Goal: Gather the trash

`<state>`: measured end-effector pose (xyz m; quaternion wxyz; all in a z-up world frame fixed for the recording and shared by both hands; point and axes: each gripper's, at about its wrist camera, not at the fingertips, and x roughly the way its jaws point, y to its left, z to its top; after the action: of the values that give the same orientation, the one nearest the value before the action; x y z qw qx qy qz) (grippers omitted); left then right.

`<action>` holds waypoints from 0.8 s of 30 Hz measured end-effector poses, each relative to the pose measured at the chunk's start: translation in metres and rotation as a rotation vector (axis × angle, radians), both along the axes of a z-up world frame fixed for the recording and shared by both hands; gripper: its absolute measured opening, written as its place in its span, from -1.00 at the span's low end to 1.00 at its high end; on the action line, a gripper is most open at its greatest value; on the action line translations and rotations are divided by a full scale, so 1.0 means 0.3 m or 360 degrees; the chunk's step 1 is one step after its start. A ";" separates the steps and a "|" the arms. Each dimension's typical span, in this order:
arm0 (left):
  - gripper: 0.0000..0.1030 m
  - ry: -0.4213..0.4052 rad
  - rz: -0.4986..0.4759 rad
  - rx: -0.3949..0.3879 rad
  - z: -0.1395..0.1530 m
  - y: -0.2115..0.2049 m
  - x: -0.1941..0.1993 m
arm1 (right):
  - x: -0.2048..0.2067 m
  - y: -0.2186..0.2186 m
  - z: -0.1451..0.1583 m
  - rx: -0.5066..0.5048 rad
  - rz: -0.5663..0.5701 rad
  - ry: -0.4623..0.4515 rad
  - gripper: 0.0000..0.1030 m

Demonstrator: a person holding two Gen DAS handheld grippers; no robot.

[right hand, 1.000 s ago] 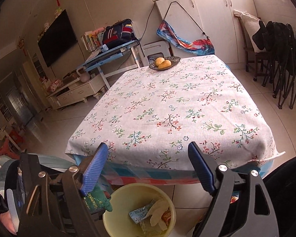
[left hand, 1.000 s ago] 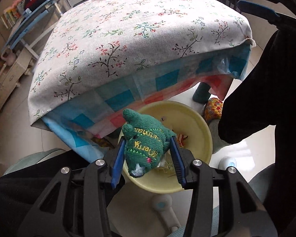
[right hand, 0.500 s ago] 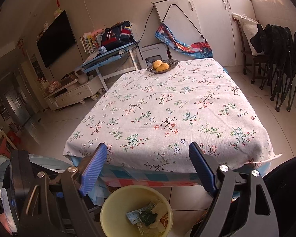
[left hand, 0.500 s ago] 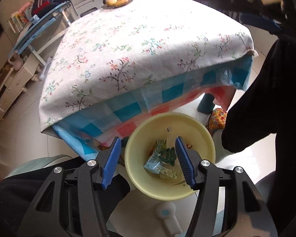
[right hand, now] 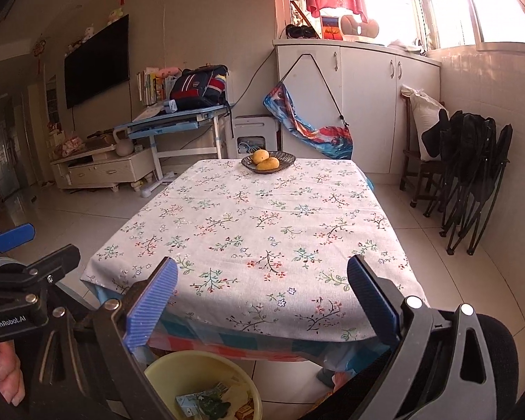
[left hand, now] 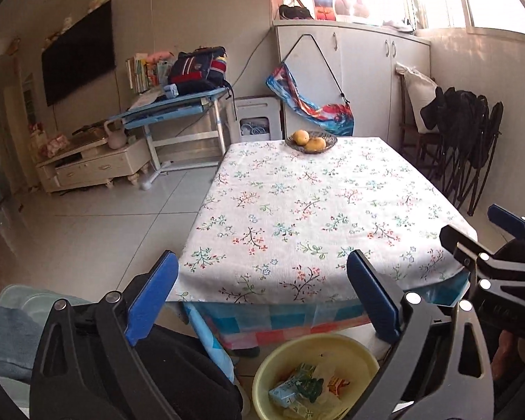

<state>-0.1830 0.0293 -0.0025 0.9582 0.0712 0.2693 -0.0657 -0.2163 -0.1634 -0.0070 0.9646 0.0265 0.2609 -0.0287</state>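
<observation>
Left gripper [left hand: 260, 297]: wide open, holding nothing, raised facing the bench.
Right gripper [right hand: 262, 301]: wide open, holding nothing.
Bin [left hand: 262, 378]: yellow, on the floor at 6 o'clock, just below the bench's near edge.
Trash [left hand: 306, 388]: wrappers and what looks like a green plush toy inside the bin.
Bench [right hand: 255, 231]: floral cloth; fruit bowl [right hand: 268, 161] at 12 o'clock.

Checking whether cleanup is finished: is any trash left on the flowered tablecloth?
No: in the right wrist view the tablecloth carries only the fruit bowl at its far end.
</observation>
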 end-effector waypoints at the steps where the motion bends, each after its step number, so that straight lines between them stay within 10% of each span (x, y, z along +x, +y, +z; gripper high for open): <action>1: 0.84 -0.0016 0.0002 -0.0005 0.011 -0.002 -0.005 | -0.001 0.003 0.003 -0.0006 0.0002 -0.0006 0.81; 24: 0.86 -0.0128 0.0045 -0.0113 0.073 0.017 -0.077 | -0.072 0.011 0.070 -0.0013 -0.0044 -0.0225 0.85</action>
<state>-0.2063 0.0344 0.0195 0.9710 0.0359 0.2291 -0.0588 -0.2378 -0.1602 0.0139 0.9802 0.0281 0.1917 -0.0411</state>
